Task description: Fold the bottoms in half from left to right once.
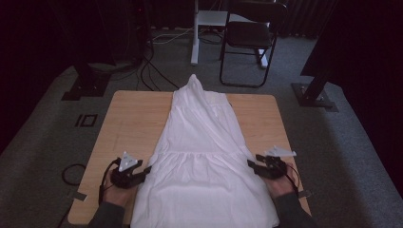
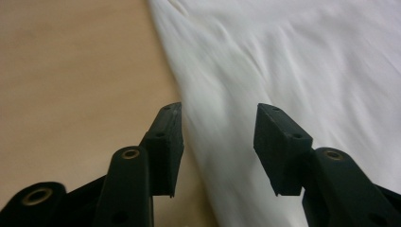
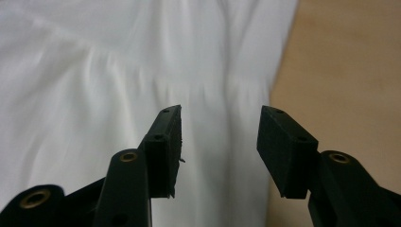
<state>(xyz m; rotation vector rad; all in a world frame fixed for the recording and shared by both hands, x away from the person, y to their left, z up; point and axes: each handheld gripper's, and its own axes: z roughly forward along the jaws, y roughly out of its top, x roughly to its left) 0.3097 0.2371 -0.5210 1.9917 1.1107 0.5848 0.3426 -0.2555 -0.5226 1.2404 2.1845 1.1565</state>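
Observation:
A white dress (image 1: 199,142) lies flat along the middle of the wooden table (image 1: 133,114), its narrow top at the far edge and its wide skirt hanging over the near edge. My left gripper (image 1: 145,172) sits at the skirt's left edge, open, and in the left gripper view (image 2: 220,142) its jaws stand apart over the cloth's edge (image 2: 293,56) and the bare wood (image 2: 71,71). My right gripper (image 1: 252,161) is at the skirt's right edge, also open. In the right gripper view (image 3: 220,144) the gathered seam of the dress (image 3: 118,71) lies beyond the jaws, with wood (image 3: 350,61) to the right.
Beyond the table's far edge stand a black folding chair (image 1: 252,33) and a white stand leg (image 1: 195,33). Cables (image 1: 152,66) trail over the grey carpet. Black stand bases (image 1: 81,88) (image 1: 313,95) flank the table. A cable loop (image 1: 71,173) lies on the floor at left.

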